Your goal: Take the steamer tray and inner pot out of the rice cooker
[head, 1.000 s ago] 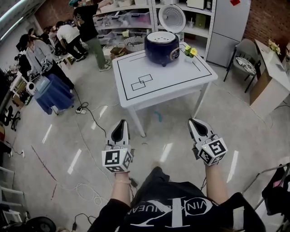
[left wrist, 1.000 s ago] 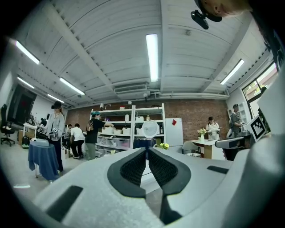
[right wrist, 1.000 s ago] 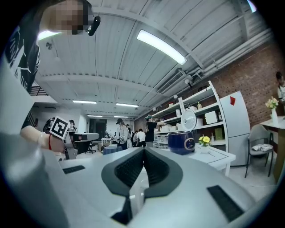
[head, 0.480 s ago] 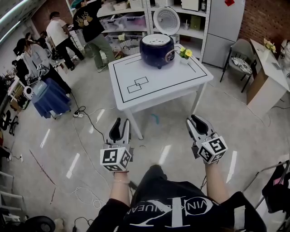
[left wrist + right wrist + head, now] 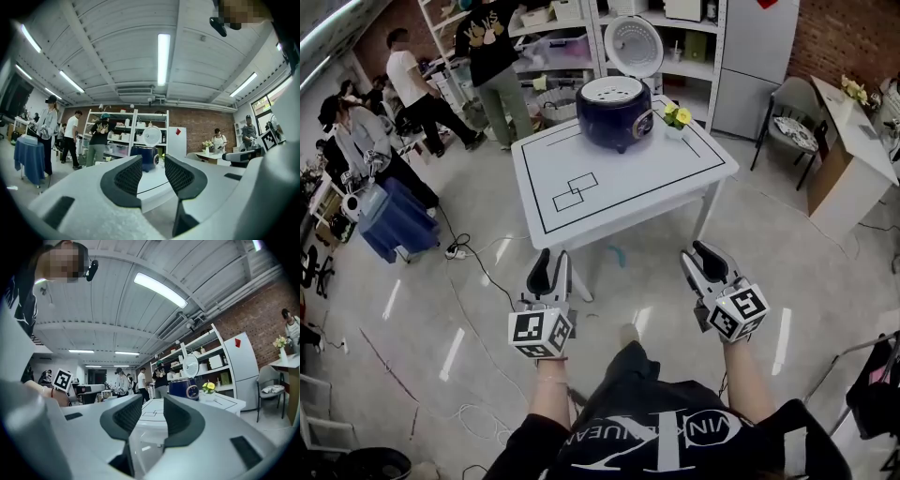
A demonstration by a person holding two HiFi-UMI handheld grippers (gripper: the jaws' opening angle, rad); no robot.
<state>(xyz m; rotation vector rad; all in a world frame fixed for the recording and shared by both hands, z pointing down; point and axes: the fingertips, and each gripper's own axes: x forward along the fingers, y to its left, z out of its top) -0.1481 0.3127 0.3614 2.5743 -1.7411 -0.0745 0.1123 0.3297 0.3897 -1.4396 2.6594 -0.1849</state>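
A dark blue rice cooker (image 5: 615,112) stands at the far side of a white table (image 5: 619,173) with its round lid (image 5: 634,45) swung up; a white tray shows in its mouth. It also shows far off in the left gripper view as the rice cooker (image 5: 145,157) and in the right gripper view as the rice cooker (image 5: 184,388). My left gripper (image 5: 549,266) and right gripper (image 5: 697,258) hang level over the floor, short of the table's near edge. Both have just been opening and stand open with nothing between the jaws.
A small vase of yellow flowers (image 5: 677,118) stands right of the cooker. Several people (image 5: 492,66) stand by shelves (image 5: 562,37) at the back left. A blue-draped object (image 5: 394,220) sits left, a chair (image 5: 792,131) and desk (image 5: 848,141) right. Cables (image 5: 473,253) trail on the floor.
Both grippers' jaws have parted from shut to open. The table and cooker have drawn nearer as I moved forward with both grippers.
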